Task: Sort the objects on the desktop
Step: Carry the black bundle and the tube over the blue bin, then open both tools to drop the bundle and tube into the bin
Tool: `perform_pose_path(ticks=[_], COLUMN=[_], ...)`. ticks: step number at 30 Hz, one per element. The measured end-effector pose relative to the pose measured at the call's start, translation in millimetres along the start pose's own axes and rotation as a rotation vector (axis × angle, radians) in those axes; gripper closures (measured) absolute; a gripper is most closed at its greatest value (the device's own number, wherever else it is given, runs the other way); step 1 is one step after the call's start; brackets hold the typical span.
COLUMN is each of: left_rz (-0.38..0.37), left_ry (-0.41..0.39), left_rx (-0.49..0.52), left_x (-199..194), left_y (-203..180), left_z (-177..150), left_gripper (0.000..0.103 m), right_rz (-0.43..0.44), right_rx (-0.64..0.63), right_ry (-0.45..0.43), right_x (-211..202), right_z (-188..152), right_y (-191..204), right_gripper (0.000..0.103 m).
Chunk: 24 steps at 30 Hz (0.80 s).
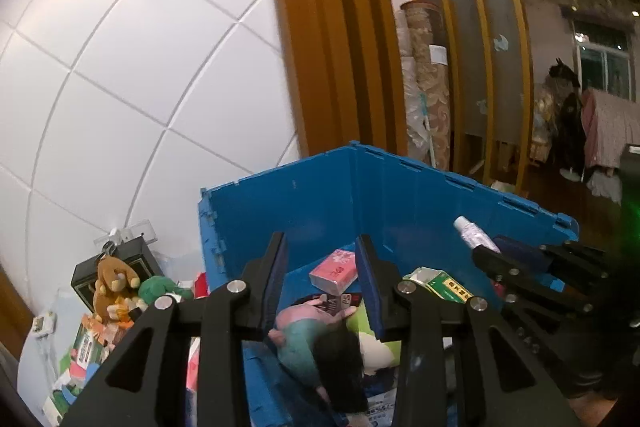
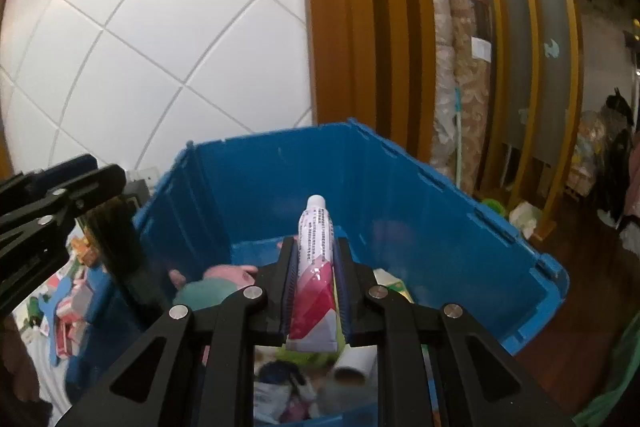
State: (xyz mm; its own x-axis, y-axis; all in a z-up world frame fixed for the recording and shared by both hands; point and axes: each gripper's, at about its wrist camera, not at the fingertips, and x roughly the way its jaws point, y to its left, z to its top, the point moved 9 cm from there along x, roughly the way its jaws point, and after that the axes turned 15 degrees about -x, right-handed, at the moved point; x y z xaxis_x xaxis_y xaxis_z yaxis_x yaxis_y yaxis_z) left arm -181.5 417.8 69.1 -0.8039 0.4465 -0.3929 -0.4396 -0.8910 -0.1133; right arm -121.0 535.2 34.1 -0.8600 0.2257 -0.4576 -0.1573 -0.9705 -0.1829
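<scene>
Right gripper [image 2: 314, 259] is clamped on the white-and-pink tube [image 2: 314, 263], cap pointing away, held over the blue crate [image 2: 280, 179] of toys and boxes. Left gripper [image 1: 322, 281] hangs beside it above the crate, jaws parted, nothing between them, a pink box [image 1: 334, 271] below.

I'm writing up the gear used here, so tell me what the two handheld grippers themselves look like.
Both match: the left gripper and right gripper are matte black, built from angular flat linkage arms with triangular cutouts. Round silver pivot pins sit at the joints. Each has two straight, flat jaws lined inside with blue ribbed pads. No cables, markings or sleeves show.
</scene>
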Motion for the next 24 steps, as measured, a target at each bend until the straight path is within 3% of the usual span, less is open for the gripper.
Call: perform_pose_path(ticks=[10,12,15,17,18,19,20,21,24], left_rz=[0.008,0.008,0.016,0.014,0.013,0.016,0.018,0.019,0.021], left_ry=[0.094,0.112,0.109,0.111,0.112,0.111,0.109,0.107,0.088], left_rx=[0.005,0.002,0.005,-0.002,-0.008,-0.017,-0.022,-0.032,-0.055], left_x=[25.5,27.2,26.5,25.0,24.7,23.6,23.0,21.6,14.9], left_y=[-15.4,-15.3,-14.3,-12.3,-11.9,-9.5,-8.4,-5.9,-0.1], left_z=[-22.7,-28.5,-32.0,-33.5,-33.8,-33.8,-33.5,-32.7,-29.0], left_gripper=[0.067,0.048,0.035,0.035,0.035,0.035,0.034,0.032,0.029], right_rz=[0.0,-0.009,-0.027,-0.031,-0.038,-0.043,-0.049,-0.054,-0.06], right_rx=[-0.011,-0.015,-0.026,-0.028,-0.029,-0.028,-0.027,-0.034,-0.056], right_ry=[0.06,0.065,0.07,0.074,0.078,0.081,0.082,0.079,0.063], right_x=[17.4,22.5,24.5,26.0,26.9,26.9,26.6,25.8,21.2], right_z=[-19.2,-19.9,-21.4,-22.5,-23.1,-22.7,-22.7,-21.9,-17.6], right_y=[-15.2,-21.4,-22.8,-23.9,-24.7,-24.6,-24.9,-24.4,-21.7], right_gripper=[0.085,0.085,0.082,0.068,0.047,0.017,0.005,0.0,0.0])
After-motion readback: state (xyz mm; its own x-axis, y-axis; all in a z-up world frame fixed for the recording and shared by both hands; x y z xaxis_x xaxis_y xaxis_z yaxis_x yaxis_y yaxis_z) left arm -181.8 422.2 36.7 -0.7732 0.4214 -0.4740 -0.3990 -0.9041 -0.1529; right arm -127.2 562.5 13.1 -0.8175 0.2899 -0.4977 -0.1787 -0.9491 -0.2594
